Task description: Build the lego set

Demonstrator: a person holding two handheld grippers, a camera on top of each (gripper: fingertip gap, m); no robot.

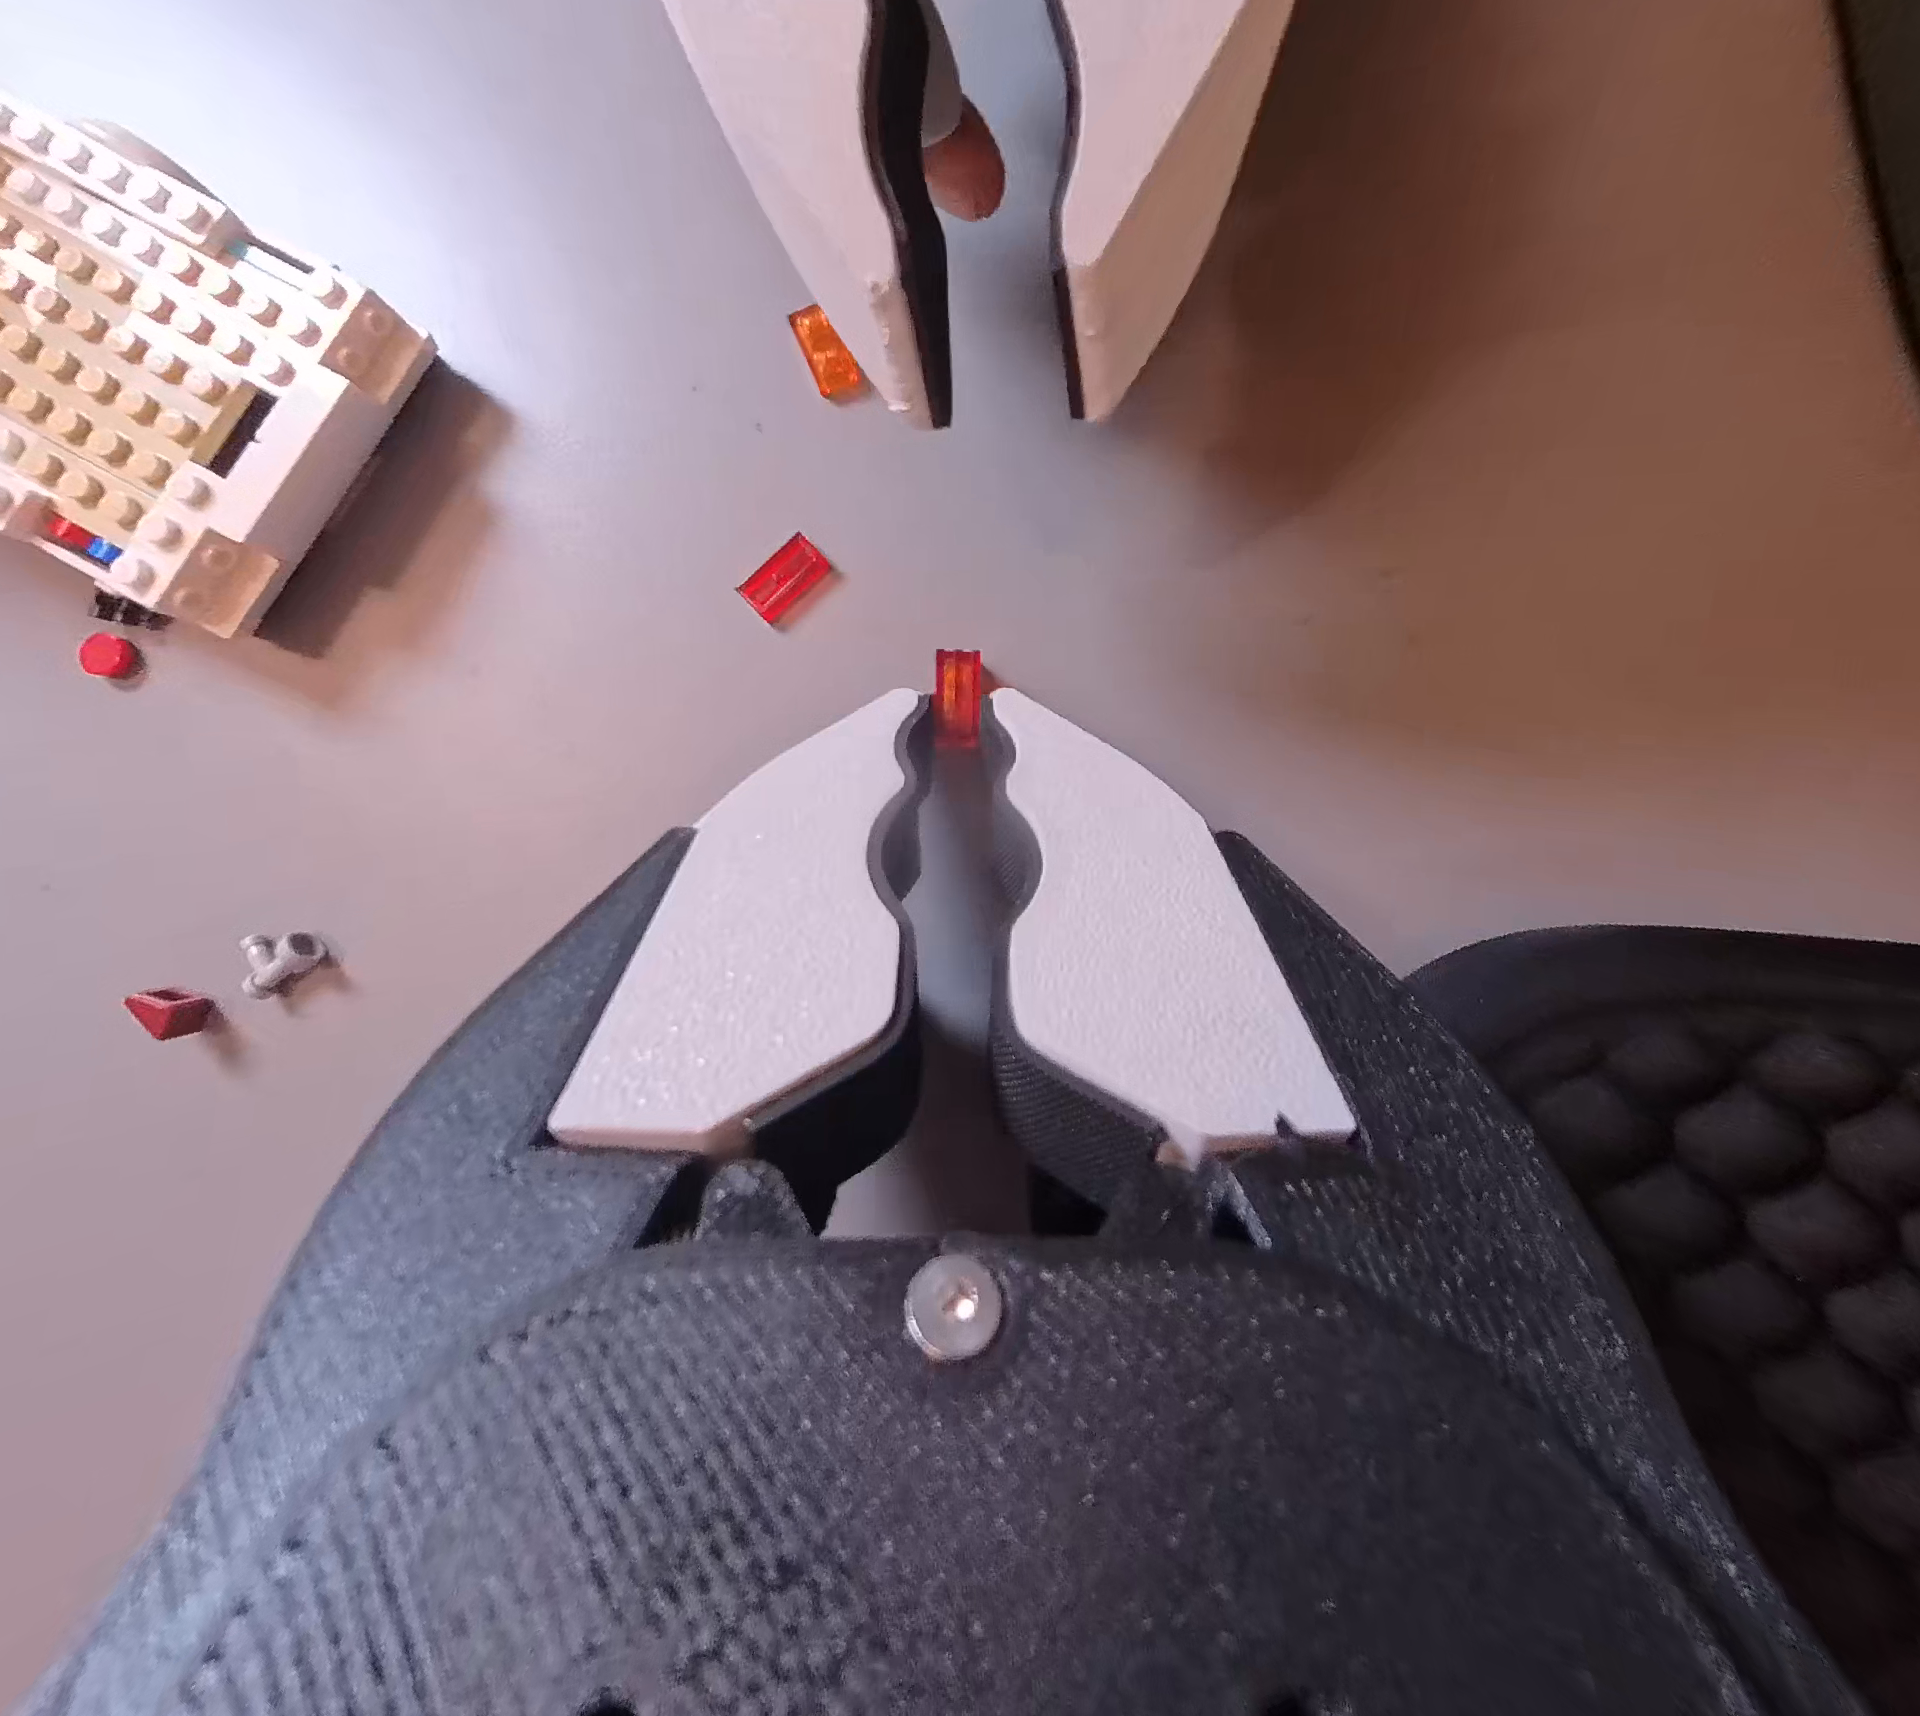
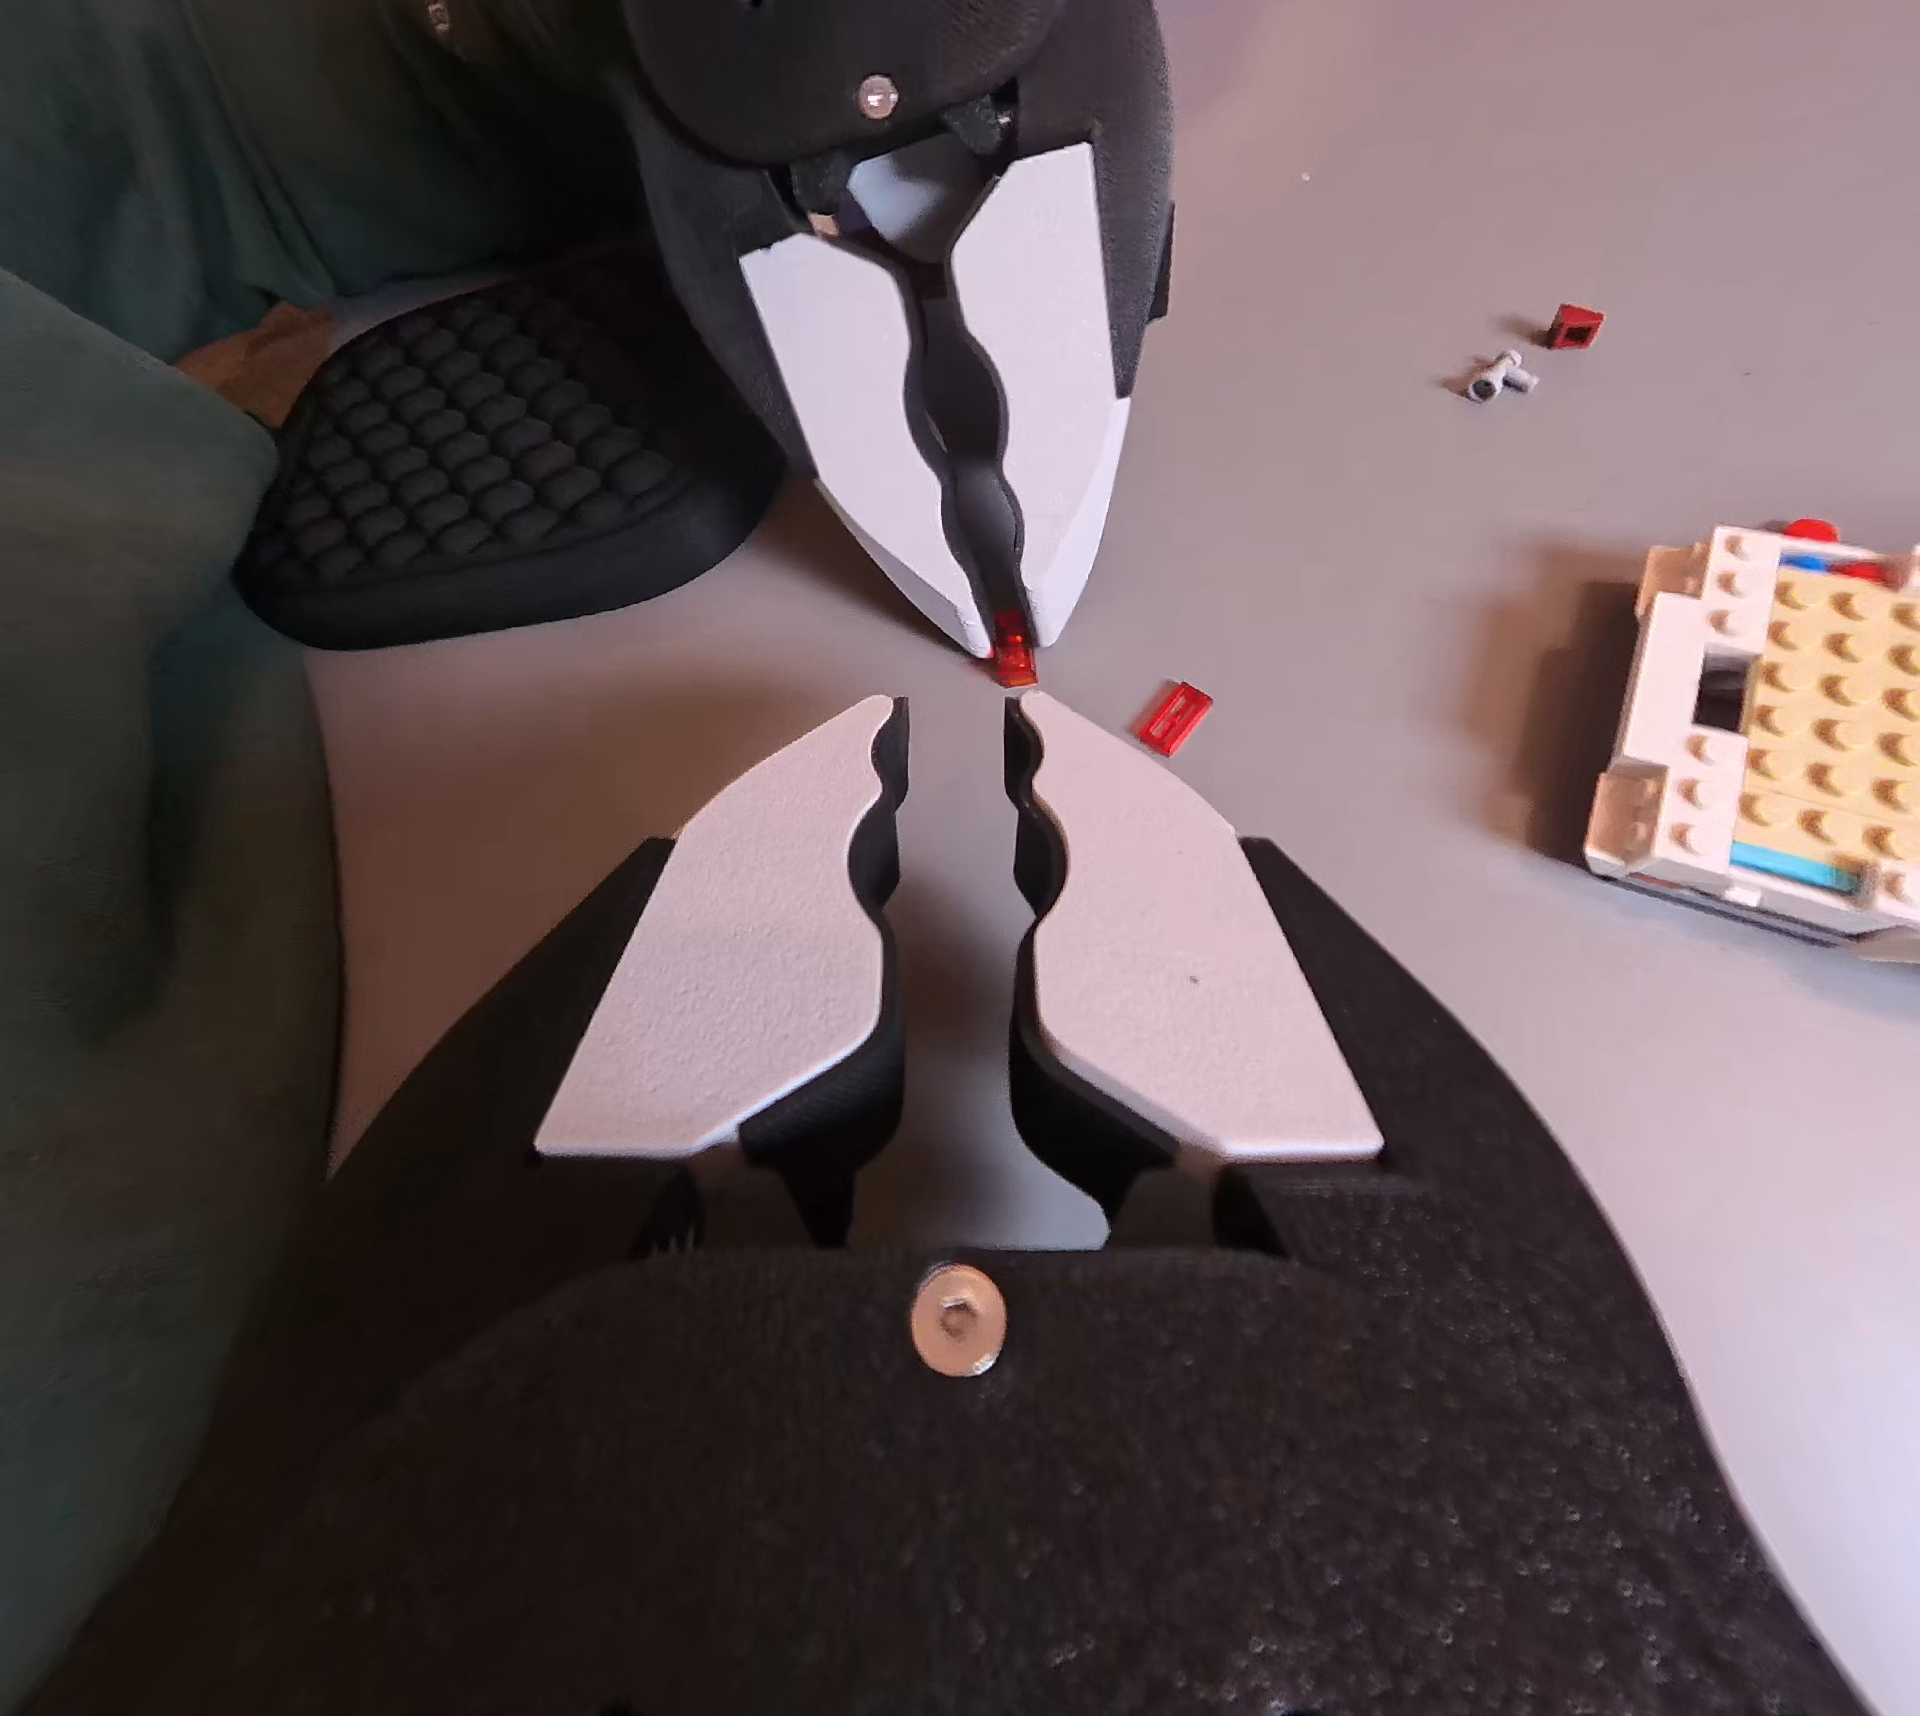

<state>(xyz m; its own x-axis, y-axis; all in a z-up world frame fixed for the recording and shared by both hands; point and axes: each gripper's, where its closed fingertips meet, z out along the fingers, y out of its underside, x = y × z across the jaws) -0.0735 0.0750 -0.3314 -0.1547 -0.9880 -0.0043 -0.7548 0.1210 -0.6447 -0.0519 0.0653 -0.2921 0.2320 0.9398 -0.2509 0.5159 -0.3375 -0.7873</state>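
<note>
Sitting on the grey table, the half-built white and tan lego model serves as the landmark, at the far left of the left wrist view. Just below its near corner lies a small round red piece, touching nothing. Farther below the model, well apart from it, a dark red sloped piece and a light grey connector piece lie close together. To the right of the model, a flat clear red tile rests alone on the table. Up and right from that tile, an orange clear tile lies just beside the outer edge of one white finger of the right gripper, whose fingers stand spread with a bare gap between them. Opposite it, the left gripper is pinching a small clear red-orange tile at the very tips of its fingers, the tile standing on edge and poking out past them. In the right wrist view the same pinched tile sits low, at or just above the table; I cannot tell if it touches. At the far right of the model's scene, a black textured pad lies at the table edge.
</note>
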